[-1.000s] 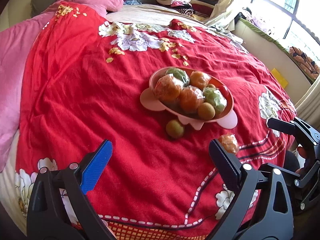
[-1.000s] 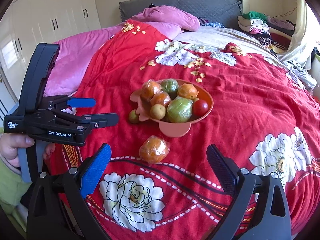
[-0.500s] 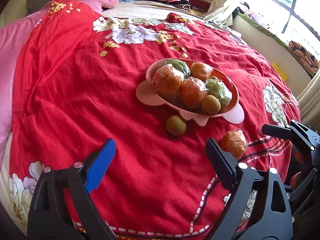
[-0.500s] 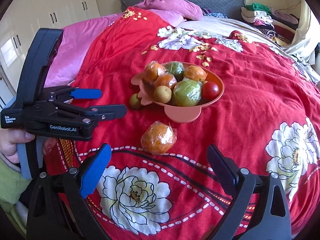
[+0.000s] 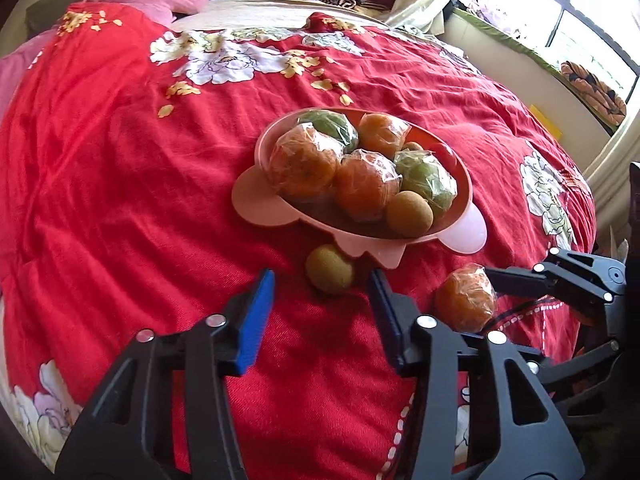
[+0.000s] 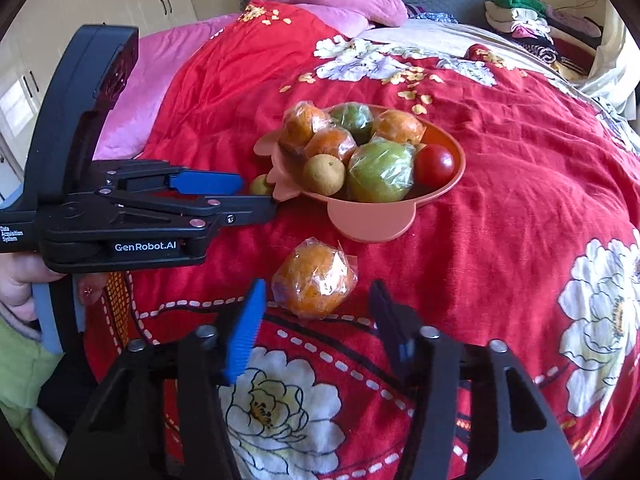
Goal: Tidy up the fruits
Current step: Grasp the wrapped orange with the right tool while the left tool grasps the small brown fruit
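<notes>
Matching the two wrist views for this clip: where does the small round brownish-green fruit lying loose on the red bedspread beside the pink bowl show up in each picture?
Left wrist: small round brownish-green fruit sits lower centre, just below the pink plastic bowl's rim, ahead of the open left gripper.
Right wrist: mostly hidden, left of centre, peeking out behind the left gripper's fingers.
Shared landmark: the plastic-wrapped orange on the bedspread.

Bowl (image 5: 256,208) on bedspread (image 5: 120,200); two loose fruits before it: small fruit (image 5: 330,268), wrapped fruit (image 5: 465,298) right.
</notes>
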Action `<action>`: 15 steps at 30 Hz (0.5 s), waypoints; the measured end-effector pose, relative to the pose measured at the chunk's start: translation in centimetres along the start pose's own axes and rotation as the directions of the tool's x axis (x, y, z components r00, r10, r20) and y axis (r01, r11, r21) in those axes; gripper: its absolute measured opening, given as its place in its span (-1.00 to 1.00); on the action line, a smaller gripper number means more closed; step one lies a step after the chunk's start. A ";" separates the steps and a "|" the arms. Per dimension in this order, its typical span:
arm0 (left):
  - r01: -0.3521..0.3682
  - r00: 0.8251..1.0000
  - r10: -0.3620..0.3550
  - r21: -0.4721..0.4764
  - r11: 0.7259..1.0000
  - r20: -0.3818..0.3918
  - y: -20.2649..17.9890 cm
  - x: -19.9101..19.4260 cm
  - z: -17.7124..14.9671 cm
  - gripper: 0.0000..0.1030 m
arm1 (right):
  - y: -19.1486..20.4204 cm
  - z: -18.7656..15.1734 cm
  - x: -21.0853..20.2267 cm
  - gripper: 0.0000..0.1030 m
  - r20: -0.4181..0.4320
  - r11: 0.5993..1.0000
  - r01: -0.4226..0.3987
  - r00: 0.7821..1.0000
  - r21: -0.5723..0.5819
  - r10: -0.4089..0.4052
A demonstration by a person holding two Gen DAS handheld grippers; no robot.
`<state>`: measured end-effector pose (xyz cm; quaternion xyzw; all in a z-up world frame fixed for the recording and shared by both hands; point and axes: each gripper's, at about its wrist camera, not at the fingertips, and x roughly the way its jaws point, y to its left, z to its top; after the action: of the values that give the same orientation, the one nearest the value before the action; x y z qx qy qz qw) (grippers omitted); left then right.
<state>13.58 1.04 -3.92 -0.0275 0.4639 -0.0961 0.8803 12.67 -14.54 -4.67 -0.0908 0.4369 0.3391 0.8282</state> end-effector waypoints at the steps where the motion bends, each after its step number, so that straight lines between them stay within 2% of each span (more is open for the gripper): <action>1: 0.004 1.000 -0.004 -0.002 1.000 -0.002 0.1 0.1 0.0 -0.27 | 0.0 0.0 0.2 -0.12 -0.005 1.000 -0.001 1.000 0.002 0.001; 6: 0.013 1.000 -0.013 -0.002 1.000 -0.007 0.2 0.5 0.1 -0.39 | 0.0 0.2 0.9 -0.16 0.003 1.000 -0.011 1.000 -0.005 0.011; 10: 0.019 1.000 -0.019 0.009 1.000 -0.009 0.1 0.8 0.3 -0.40 | -0.2 0.3 0.9 -0.17 0.007 1.000 -0.022 1.000 0.003 0.022; 15: 0.027 1.000 -0.026 0.066 0.997 -0.017 -0.3 1.5 0.7 -0.42 | -0.4 0.4 0.9 -0.18 0.009 0.999 -0.033 0.999 0.013 0.033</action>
<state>14.94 0.46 -4.66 -0.0038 0.4670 -0.1232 0.8756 13.50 -14.23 -5.17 -0.0765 0.4371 0.3503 0.8248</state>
